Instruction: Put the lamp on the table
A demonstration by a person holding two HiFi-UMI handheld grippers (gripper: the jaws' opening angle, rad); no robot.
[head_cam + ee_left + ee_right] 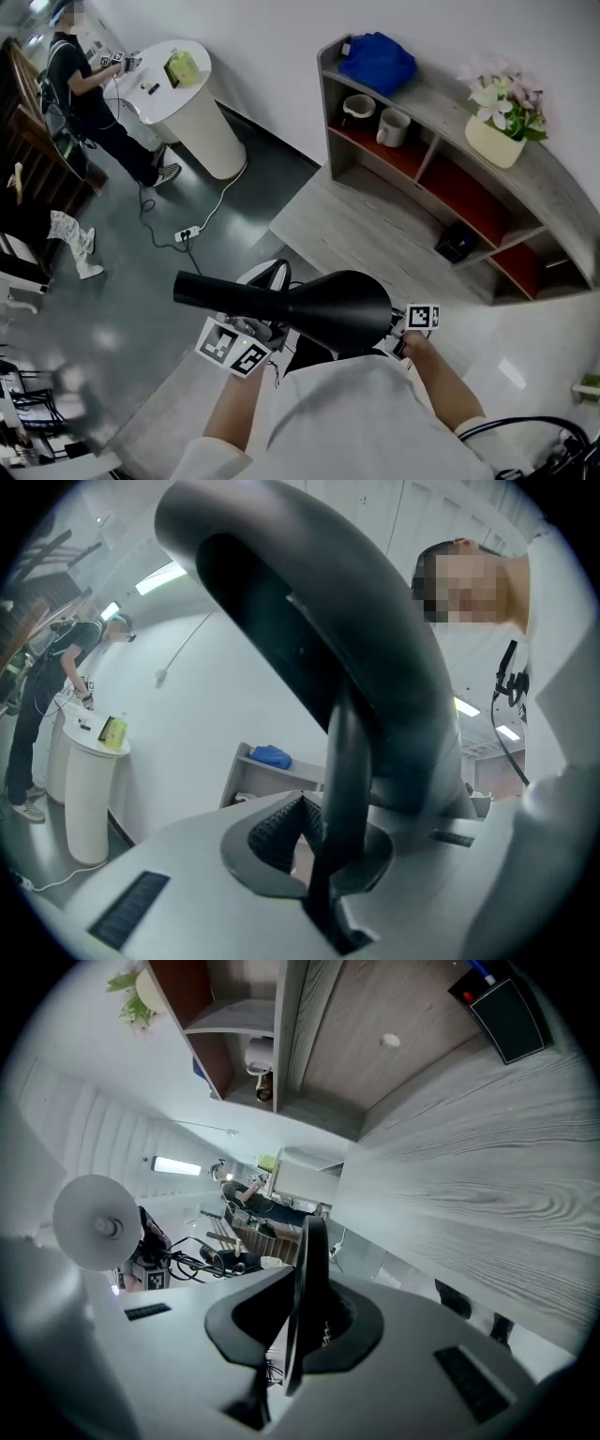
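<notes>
I am in the carrying step. The black lamp [309,305] hangs at the lower middle of the head view, close to my body and above the floor. My left hand-held gripper [323,855] is clamped on its curved dark stem. My right hand-held gripper [300,1321] is pinched on a thin black edge of it. Next, I think, I must carry it to the round white surface [164,98] at the upper left, well apart, keeping it level.

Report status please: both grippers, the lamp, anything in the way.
Left gripper shut on lamp neck. Right gripper shut on its thin black edge. Lamp held in air, not set down. Shelf ahead, not touching lamp.
</notes>
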